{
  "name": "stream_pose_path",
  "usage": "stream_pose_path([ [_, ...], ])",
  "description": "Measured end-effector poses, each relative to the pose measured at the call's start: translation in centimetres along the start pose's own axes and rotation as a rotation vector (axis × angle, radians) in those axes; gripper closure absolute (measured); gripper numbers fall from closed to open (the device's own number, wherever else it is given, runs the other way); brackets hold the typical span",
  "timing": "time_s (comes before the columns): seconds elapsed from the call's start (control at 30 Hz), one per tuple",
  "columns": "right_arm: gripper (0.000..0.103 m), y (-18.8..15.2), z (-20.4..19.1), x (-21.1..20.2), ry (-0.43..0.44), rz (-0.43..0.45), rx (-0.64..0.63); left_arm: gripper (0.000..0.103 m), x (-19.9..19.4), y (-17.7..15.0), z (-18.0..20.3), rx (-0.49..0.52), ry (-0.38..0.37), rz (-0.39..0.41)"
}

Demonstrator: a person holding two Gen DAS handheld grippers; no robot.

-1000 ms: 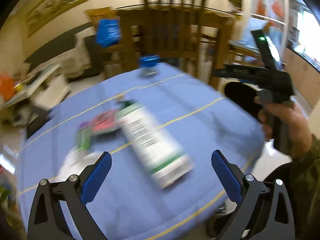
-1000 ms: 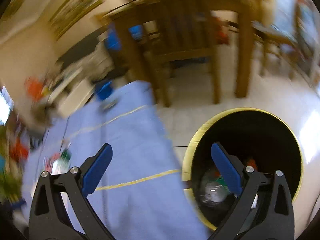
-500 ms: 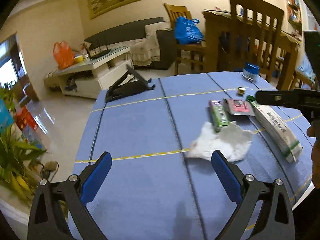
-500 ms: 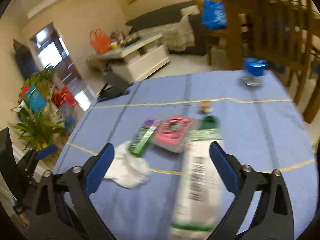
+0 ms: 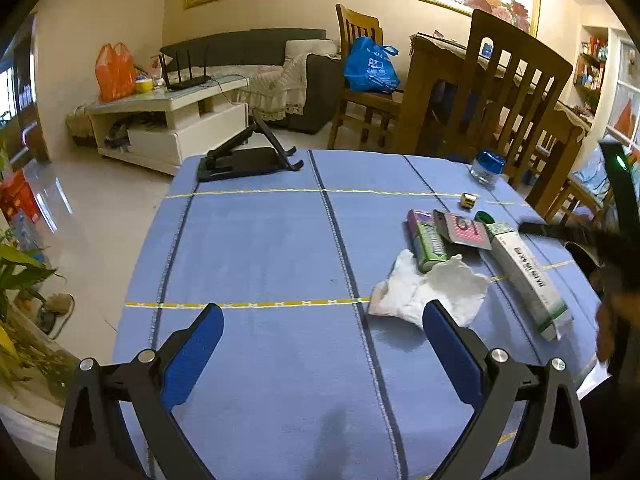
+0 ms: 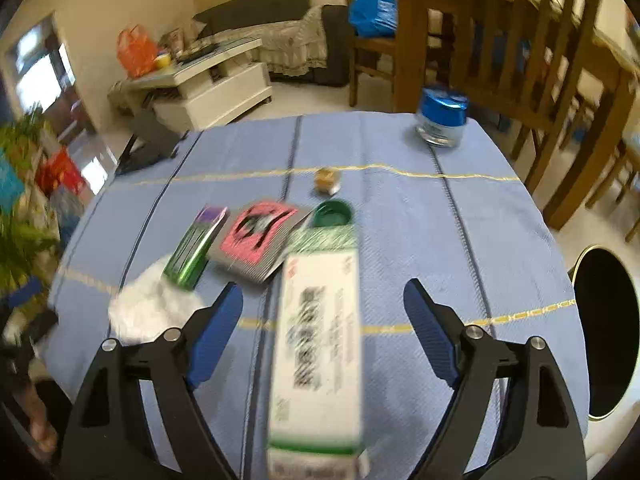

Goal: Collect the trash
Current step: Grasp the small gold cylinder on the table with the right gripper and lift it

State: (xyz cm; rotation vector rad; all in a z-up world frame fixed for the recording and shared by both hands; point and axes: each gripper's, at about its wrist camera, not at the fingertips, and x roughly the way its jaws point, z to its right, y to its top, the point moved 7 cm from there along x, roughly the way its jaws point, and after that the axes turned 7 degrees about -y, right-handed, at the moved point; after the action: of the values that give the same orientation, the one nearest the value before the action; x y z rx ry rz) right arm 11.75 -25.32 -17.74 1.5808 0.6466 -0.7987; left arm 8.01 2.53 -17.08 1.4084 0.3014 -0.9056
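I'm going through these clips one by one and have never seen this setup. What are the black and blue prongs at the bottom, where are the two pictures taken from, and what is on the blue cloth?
There is no robot here. A person holds a two-finger tool in each hand, and each has a fisheye camera looking forward along its fingers. One picture is from the left tool, the other from the right tool. Both are open and hold nothing.

On the blue tablecloth lie a crumpled white tissue, a green pack, a pink packet, a long white and green box, a green cap, a small gold object, a blue-lidded jar and a black folding stand. The right tool is lined up over the long box. A black bin stands beside the table.
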Motion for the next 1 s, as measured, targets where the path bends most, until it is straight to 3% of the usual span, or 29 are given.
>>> stream_pose_path([
  [0.17,0.053,5.0,-0.4,4.8,0.065,-0.118,0.067,0.007,0.3,-0.2,0.3,0.001,0.004,-0.007],
  [0.23,0.056,6.4,-0.8,6.8,0.052,-0.160,0.089,0.007,0.4,-0.3,0.2,-0.001,0.006,-0.013],
  [0.3,0.057,6.9,-1.0,8.3,0.016,-0.199,0.092,0.007,0.6,-0.5,-0.1,-0.005,0.007,-0.021],
  [0.4,0.069,7.0,-1.7,9.9,0.029,-0.246,0.109,0.007,0.7,-0.6,-0.5,-0.014,0.002,-0.027],
  [0.53,0.086,6.9,-2.5,11.1,-0.018,-0.269,0.055,0.007,1.0,-0.5,-0.9,-0.032,-0.013,-0.033],
  [0.67,0.086,7.1,-2.4,10.1,0.024,-0.233,0.057,0.007,0.9,-0.4,-0.6,-0.014,-0.003,-0.023],
  [0.8,0.086,6.7,-0.6,7.2,0.104,-0.173,0.063,0.007,0.8,0.2,1.0,0.004,-0.057,-0.015],
  [0.9,0.086,4.9,2.6,4.9,0.153,-0.144,0.076,0.007,1.9,1.5,3.4,0.015,-0.137,-0.036],
  [1.0,0.086,3.1,6.0,3.6,0.163,-0.118,0.104,0.007,3.7,3.1,5.8,0.047,-0.162,-0.055],
])
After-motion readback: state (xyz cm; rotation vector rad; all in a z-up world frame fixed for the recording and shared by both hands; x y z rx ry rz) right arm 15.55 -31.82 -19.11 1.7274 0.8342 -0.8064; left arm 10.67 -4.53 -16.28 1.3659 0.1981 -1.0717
